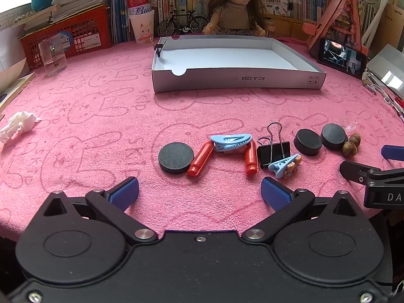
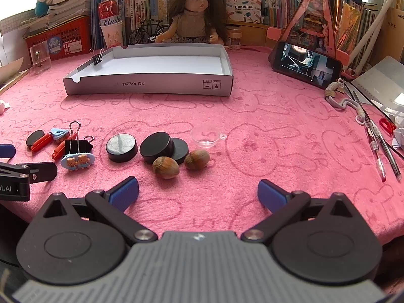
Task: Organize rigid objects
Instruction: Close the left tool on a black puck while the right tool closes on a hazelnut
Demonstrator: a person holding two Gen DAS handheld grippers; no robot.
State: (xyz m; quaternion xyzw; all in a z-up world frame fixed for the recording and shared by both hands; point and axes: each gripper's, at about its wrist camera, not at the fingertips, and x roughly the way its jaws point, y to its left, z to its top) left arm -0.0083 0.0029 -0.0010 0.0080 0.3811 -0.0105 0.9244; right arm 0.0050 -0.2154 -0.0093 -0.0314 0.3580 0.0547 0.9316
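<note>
A row of small objects lies on the pink towel. In the left wrist view: a black puck (image 1: 176, 158), a red handled piece (image 1: 200, 158), a blue clip (image 1: 231, 141), a black binder clip (image 1: 273, 151), a bear clip (image 1: 285, 166), two more pucks (image 1: 307, 142) and nuts (image 1: 351, 145). My left gripper (image 1: 199, 193) is open just short of them. The right wrist view shows the pucks (image 2: 122, 148), two hazelnuts (image 2: 165, 167) and a clear dome (image 2: 205, 138). My right gripper (image 2: 198, 193) is open, empty, near the hazelnuts. The white box lid (image 1: 237, 78) (image 2: 149, 84) stands behind, with a small binder clip (image 2: 97, 56) on its left wall.
A phone (image 2: 306, 64), pens (image 2: 378, 149), red scissors (image 2: 387, 125) and a cord (image 2: 339, 98) lie at the right. A clear cup (image 1: 53, 56), red basket (image 1: 68, 38) and crumpled tissue (image 1: 19, 126) are at the left. A doll (image 2: 195, 12) and books line the back.
</note>
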